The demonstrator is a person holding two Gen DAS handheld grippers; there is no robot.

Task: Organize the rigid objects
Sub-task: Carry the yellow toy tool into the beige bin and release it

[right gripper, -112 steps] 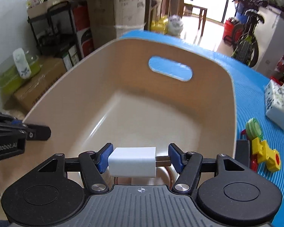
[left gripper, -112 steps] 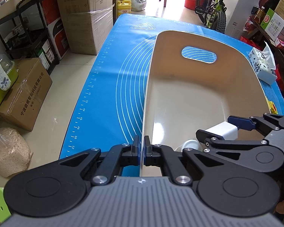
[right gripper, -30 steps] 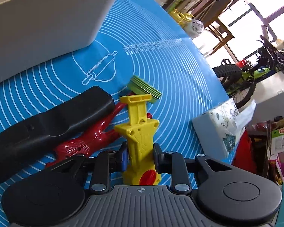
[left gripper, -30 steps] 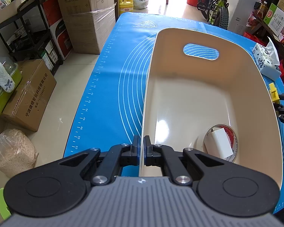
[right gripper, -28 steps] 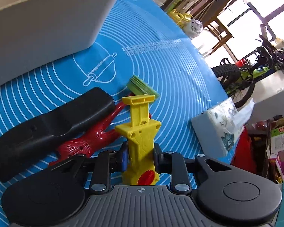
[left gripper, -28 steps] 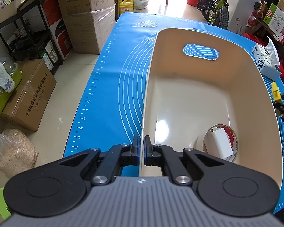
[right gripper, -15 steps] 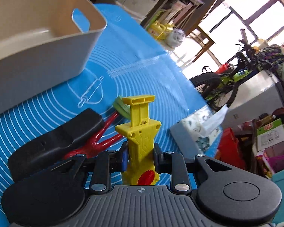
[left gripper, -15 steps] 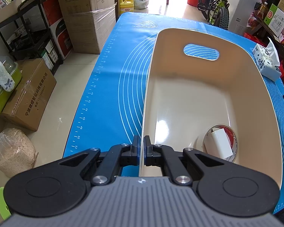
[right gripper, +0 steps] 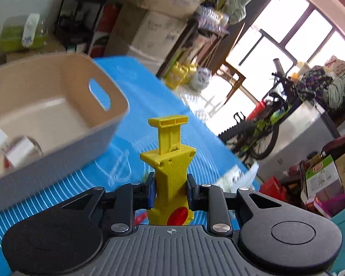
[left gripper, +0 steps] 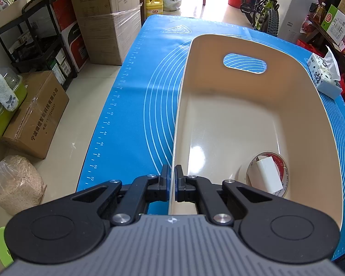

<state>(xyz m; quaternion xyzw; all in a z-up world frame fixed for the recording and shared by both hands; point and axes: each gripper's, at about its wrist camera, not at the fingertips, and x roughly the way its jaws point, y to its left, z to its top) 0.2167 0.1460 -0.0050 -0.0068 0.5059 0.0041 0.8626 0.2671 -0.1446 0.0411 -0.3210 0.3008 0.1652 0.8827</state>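
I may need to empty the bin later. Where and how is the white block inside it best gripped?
Judging by its pose, take the white block across its two long flat sides, coming down from above through the bin's open top. It lies tilted on the tape roll near the right wall, so approach from the bin's middle to spare the fingers that wall.
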